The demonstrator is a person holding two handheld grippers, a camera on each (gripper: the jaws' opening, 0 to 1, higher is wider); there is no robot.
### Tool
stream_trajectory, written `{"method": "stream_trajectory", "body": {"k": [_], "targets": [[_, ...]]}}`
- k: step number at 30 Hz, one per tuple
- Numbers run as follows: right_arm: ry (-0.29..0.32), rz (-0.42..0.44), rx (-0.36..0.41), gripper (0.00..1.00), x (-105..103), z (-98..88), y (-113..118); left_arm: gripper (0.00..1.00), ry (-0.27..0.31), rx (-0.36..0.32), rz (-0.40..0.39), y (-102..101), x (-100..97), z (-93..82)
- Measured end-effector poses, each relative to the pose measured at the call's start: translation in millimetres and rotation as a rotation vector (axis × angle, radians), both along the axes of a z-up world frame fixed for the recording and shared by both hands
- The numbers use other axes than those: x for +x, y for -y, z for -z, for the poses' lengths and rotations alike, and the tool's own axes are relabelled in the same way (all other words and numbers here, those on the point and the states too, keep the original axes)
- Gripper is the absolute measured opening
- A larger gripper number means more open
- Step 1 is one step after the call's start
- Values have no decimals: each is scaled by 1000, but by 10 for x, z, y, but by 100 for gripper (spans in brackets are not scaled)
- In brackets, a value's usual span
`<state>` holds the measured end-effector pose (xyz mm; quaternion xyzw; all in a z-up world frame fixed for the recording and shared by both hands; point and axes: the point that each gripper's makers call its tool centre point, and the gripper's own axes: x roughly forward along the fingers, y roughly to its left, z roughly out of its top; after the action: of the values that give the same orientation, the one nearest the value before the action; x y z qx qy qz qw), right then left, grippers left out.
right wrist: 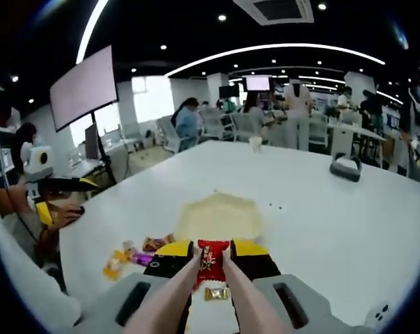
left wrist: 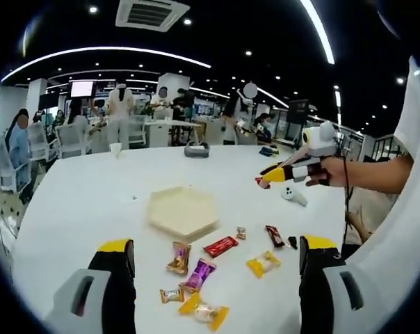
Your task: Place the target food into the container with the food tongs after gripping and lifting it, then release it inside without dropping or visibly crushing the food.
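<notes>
White surface, wide, far edge cut off. Hexagonal pale container near its middle, empty so far as visible. Left gripper fingers spread wide, holding nothing, parked above loose sweets toward the near edge, likely just keeping clear. Right gripper fingers narrow, squeezing the tongs so their tips pinch a red-wrapped sweet just short of the container. Lifted or touching the surface: cannot tell. Tong tips hidden by the wrapper.
</notes>
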<state>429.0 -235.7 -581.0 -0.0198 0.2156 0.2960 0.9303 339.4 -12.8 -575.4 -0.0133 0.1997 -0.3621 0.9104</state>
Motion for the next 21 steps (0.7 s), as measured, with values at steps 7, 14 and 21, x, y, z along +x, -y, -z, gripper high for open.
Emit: {"method": "stream_trajectory", "body": {"k": [7,14,21], "targets": [[12,-9,16,20,205,-105,-140,99,-20,14,21,-14,-49,33],[25,-19,7,20,364,-164,-248,99,-29,-10,-33,-102,8,80],[20,-25,-6,20,527,-139,-288,99,0,-2,-46,-166,15,8]]}}
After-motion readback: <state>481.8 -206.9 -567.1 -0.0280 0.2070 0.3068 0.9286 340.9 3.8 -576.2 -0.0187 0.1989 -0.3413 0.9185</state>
